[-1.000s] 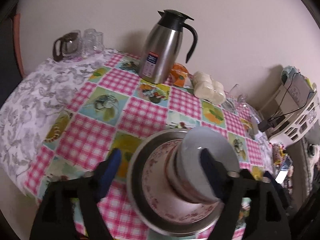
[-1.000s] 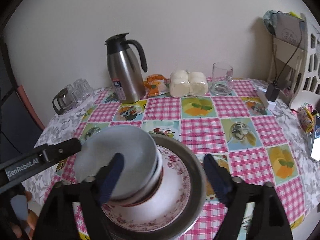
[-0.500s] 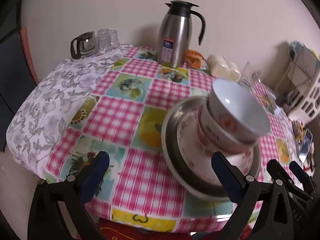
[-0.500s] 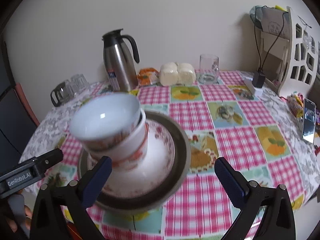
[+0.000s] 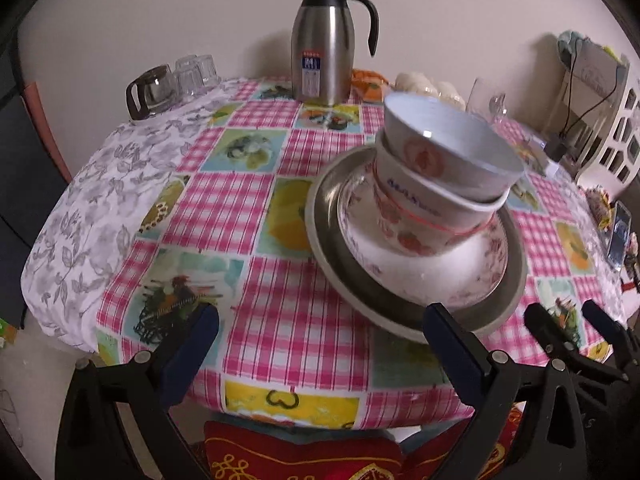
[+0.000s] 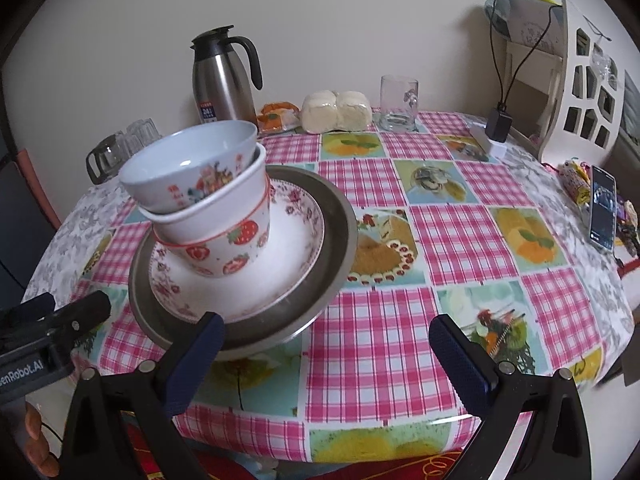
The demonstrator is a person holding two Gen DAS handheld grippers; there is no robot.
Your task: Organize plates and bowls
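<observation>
A stack stands on the checked tablecloth: a steel plate (image 5: pixel 332 256) (image 6: pixel 336 248), a white floral plate (image 5: pixel 472 276) (image 6: pixel 288 256), a strawberry-print bowl (image 5: pixel 416 220) (image 6: pixel 236 240), and a white bowl (image 5: pixel 448 148) (image 6: pixel 188 168) nested on top. My left gripper (image 5: pixel 320 356) is open and empty, near the table's front edge, left of the stack. My right gripper (image 6: pixel 326 354) is open and empty, in front of and right of the stack. The left gripper's body also shows in the right wrist view (image 6: pixel 52 328).
A steel thermos jug (image 5: pixel 324 44) (image 6: pixel 222 80), a glass pot and glasses (image 5: pixel 168 84), wrapped buns (image 6: pixel 336 110), an orange packet (image 6: pixel 278 116) and a glass mug (image 6: pixel 398 102) stand at the back. A phone (image 6: pixel 602 208) and a white rack (image 6: pixel 560 64) are at the right.
Both grippers have pulled back from over the stack toward the table's front edge and opened wider. The two bowls and two plates stay stacked on the table.
</observation>
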